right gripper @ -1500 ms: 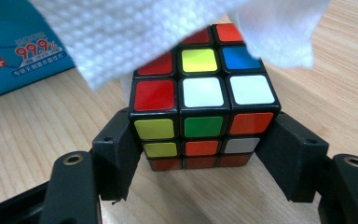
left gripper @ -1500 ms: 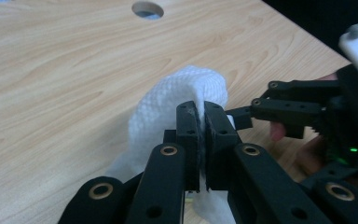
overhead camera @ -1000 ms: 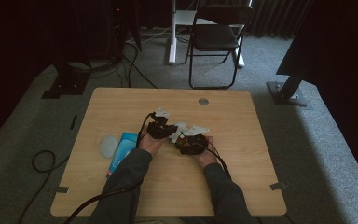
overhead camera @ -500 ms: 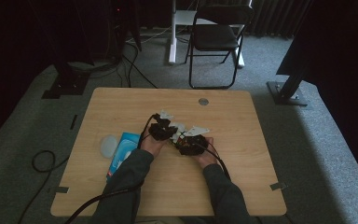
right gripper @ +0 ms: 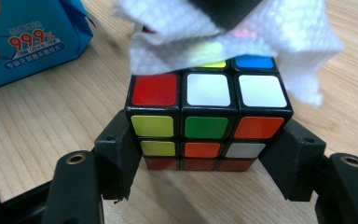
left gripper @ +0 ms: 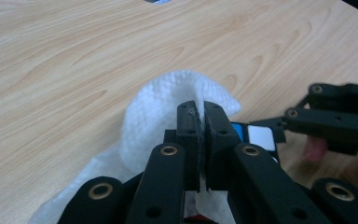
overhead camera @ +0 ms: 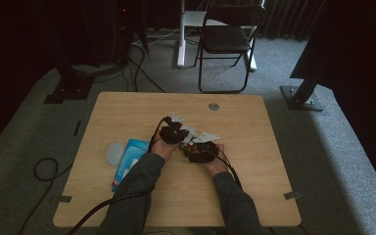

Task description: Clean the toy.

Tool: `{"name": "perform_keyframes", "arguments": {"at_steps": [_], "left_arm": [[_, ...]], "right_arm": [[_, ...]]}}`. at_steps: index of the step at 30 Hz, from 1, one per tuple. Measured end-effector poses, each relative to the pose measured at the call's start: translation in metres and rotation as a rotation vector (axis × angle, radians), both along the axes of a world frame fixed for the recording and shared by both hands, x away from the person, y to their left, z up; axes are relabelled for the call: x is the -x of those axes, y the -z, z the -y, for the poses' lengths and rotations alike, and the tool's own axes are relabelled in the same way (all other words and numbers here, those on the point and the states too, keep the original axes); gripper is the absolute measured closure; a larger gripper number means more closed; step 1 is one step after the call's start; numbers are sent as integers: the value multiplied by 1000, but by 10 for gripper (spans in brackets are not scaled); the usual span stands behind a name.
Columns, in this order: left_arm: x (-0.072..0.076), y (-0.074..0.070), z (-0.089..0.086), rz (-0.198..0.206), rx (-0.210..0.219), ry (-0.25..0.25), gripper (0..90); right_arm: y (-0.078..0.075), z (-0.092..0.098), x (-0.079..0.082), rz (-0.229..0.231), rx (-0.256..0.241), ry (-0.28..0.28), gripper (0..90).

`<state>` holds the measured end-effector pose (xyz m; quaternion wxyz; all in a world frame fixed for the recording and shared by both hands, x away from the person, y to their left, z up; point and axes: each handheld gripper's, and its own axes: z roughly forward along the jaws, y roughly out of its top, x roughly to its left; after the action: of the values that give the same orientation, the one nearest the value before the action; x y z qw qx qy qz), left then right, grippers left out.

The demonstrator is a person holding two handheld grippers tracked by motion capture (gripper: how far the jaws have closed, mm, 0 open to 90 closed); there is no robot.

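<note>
On the wooden table (overhead camera: 127,112), near its middle, both grippers are seen close together, forearms entering from the bottom edge. Left of them a blue wipes pack (overhead camera: 127,161) lies flat (a round pale lid (overhead camera: 113,152) just beside it). The puzzle cube (right gripper: 206,119) is clamped by the right gripper (right gripper: 205,163) — one jaw pressed against each side face, cube resting on the table, red, white and white stickers along the near top row. A white wipe (right gripper: 279,42) is draped over the cube's top far edge, touching it. The left gripper (left gripper: 200,140) is closed on that wipe (left gripper: 158,116) — jaws pinched together with the cloth squeezed between them, the rest bunched out ahead over the cube.
</note>
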<state>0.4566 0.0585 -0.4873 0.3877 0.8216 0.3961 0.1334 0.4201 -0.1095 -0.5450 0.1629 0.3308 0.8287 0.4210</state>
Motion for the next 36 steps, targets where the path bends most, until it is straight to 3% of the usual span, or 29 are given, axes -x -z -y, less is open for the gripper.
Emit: {"name": "perform_keyframes", "arguments": {"at_steps": [7,9,16,22,27,36], "left_arm": [[-3,1,-1,8,5,-26,870],[-6,3,-2,7,30,-29,866],[-7,3,-3,-4,40,-14,870],[0,2,1,17,8,4,872],[12,2,7,36,-22,82,872],[21,3,12,26,0,132,872]], "right_arm": [[0,0,0,-1,4,0,342],[0,0,1,-2,5,2,342],[0,0,0,-3,5,-1,341],[0,0,1,-8,2,-11,341],[0,0,1,-8,2,-11,340],[0,0,1,-6,5,-13,340]]}}
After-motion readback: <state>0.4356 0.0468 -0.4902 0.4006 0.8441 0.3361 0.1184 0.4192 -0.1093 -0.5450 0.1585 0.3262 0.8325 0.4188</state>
